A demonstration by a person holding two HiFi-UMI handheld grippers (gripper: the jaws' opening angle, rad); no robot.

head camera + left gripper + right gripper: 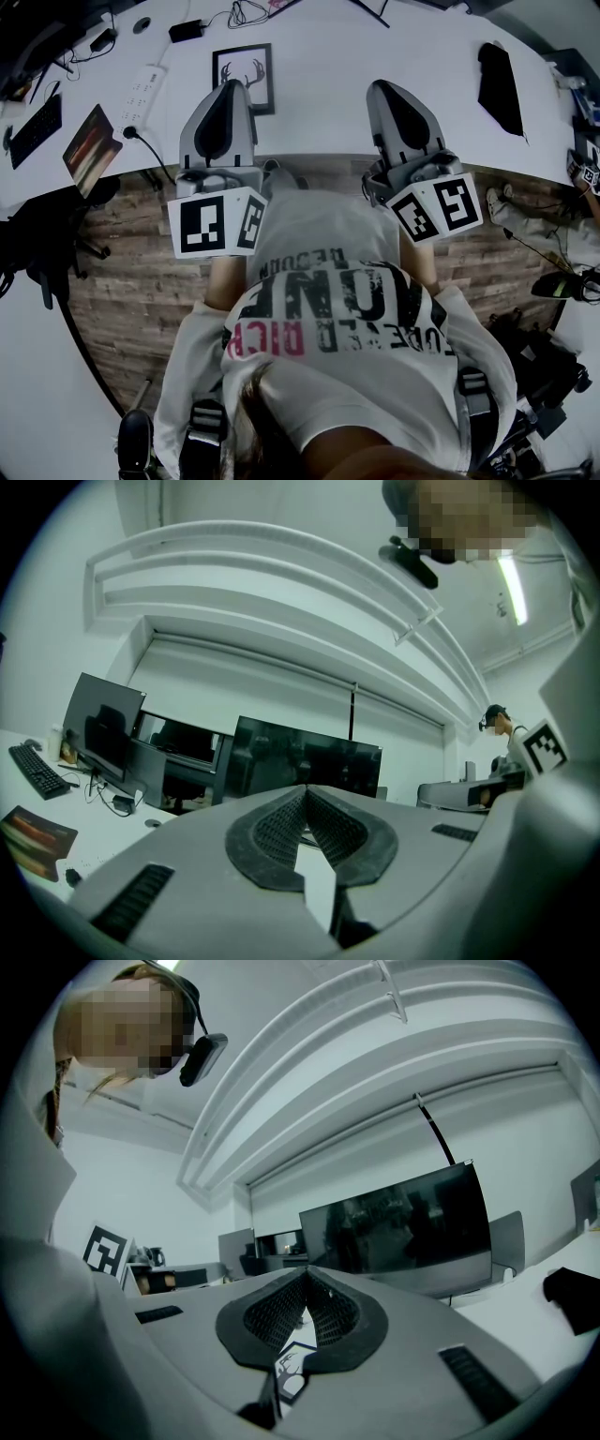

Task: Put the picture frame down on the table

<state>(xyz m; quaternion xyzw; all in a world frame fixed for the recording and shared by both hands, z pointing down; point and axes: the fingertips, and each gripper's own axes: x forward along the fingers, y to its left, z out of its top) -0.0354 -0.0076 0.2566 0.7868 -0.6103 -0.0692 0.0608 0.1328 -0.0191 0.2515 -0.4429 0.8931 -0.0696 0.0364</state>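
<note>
Picture frame (244,80) is on the white table (375,56), just past the tip of your left gripper (230,86). It looks flat, antler print up. Neither claw has it. /eng

Jaws? /op

Left gripper: pads pressed together, nothing between them. Right gripper (306,1269): same, closed and empty. You can see the print through the slot under its pads. /eng

How will it handle? /op

My read: light, stiff, thin dark border. Probably glazed, so fragile and slick on the face. Take it by the border, mid-side, never across the glass. If it is lying flat there's little to pinch, so open up and come in low at an edge. /eng
</note>
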